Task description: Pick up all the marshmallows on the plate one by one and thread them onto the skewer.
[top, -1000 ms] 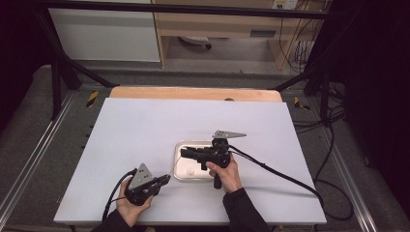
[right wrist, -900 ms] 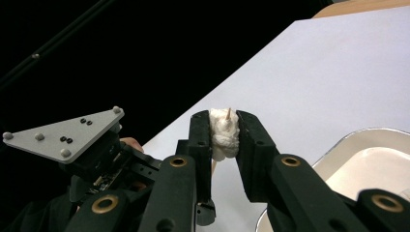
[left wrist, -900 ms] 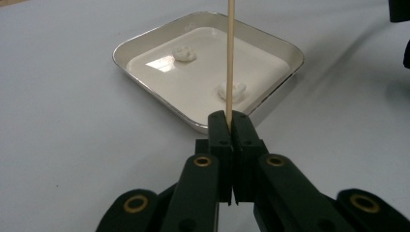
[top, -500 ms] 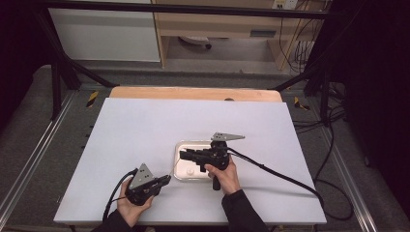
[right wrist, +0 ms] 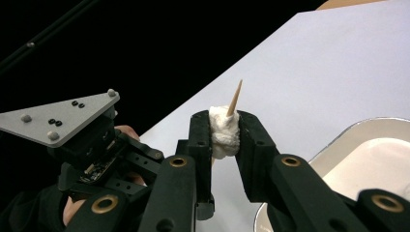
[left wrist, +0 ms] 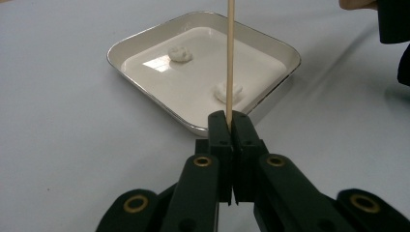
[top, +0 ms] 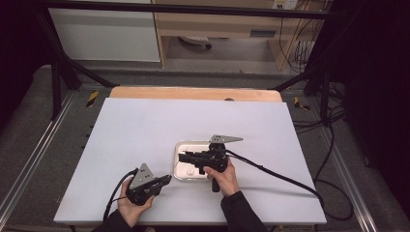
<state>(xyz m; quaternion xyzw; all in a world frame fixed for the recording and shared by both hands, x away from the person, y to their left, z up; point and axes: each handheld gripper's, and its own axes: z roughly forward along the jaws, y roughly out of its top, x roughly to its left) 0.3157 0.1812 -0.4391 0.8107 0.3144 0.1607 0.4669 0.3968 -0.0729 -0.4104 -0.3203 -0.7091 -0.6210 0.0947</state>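
Right gripper view shows the right tongs [right wrist: 225, 133] clamping a skewered white lump [right wrist: 224, 130]; left tongs [left wrist: 231, 126] pinch a skewer [left wrist: 230, 53].

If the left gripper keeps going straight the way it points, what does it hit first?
Probably the near rim of the white tray, straight ahead of the left gripper holding the skewer; a white lump lies just beyond. Depth is uncertain.

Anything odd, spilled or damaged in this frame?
Nothing stands out. The left gripper holds the skewer, the right gripper a white lump pierced by its tip; two more lumps sit in the tray.
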